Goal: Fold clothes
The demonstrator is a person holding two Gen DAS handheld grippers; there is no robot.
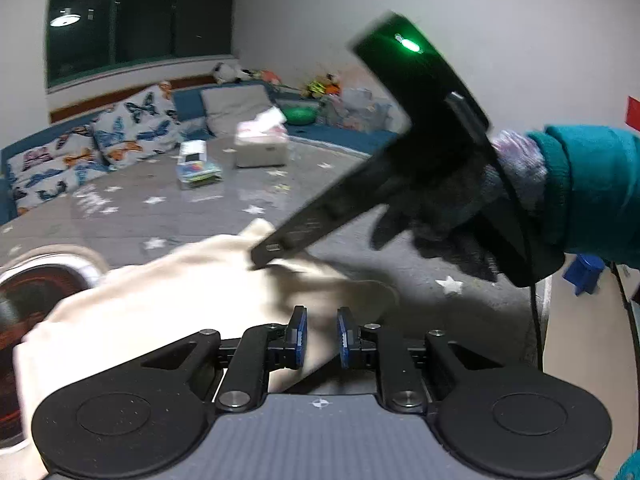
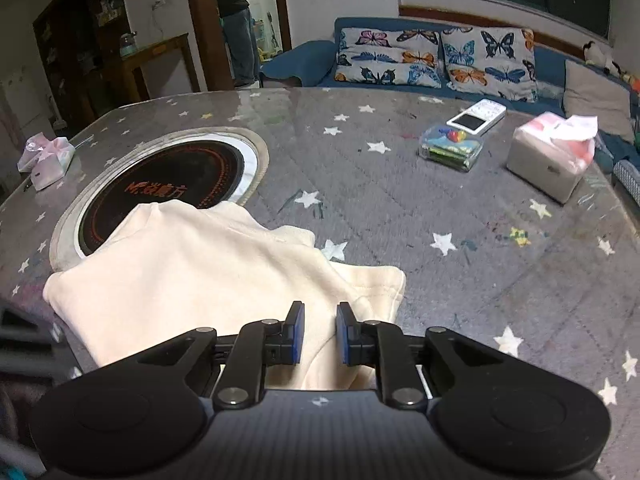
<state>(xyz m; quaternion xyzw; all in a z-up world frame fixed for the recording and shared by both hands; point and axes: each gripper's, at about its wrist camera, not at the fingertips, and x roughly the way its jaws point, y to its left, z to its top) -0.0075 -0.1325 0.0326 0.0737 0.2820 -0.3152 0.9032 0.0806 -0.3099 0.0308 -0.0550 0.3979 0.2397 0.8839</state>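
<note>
A cream garment point(image 2: 192, 272) lies bunched on the grey star-patterned table point(image 2: 400, 208), its far edge over a round black hob point(image 2: 172, 176). My right gripper point(image 2: 320, 332) is open just above the garment's near right part, and cloth shows through the gap between its blue pads. In the left wrist view the same garment point(image 1: 180, 292) is blurred. My left gripper point(image 1: 322, 332) is open over its right edge. The right gripper point(image 1: 266, 254) comes in from the right with its tip on the cloth, held by a gloved hand point(image 1: 460, 208) in a teal sleeve point(image 1: 592, 184).
On the far side of the table are a tissue box point(image 2: 548, 160), a clear box of coloured items point(image 2: 450, 148) and a white device point(image 2: 476, 116). A pink-wrapped pack point(image 2: 46, 156) lies at the left edge. Beyond is a sofa with butterfly cushions point(image 2: 436, 56). A person point(image 2: 236, 20) stands in a doorway.
</note>
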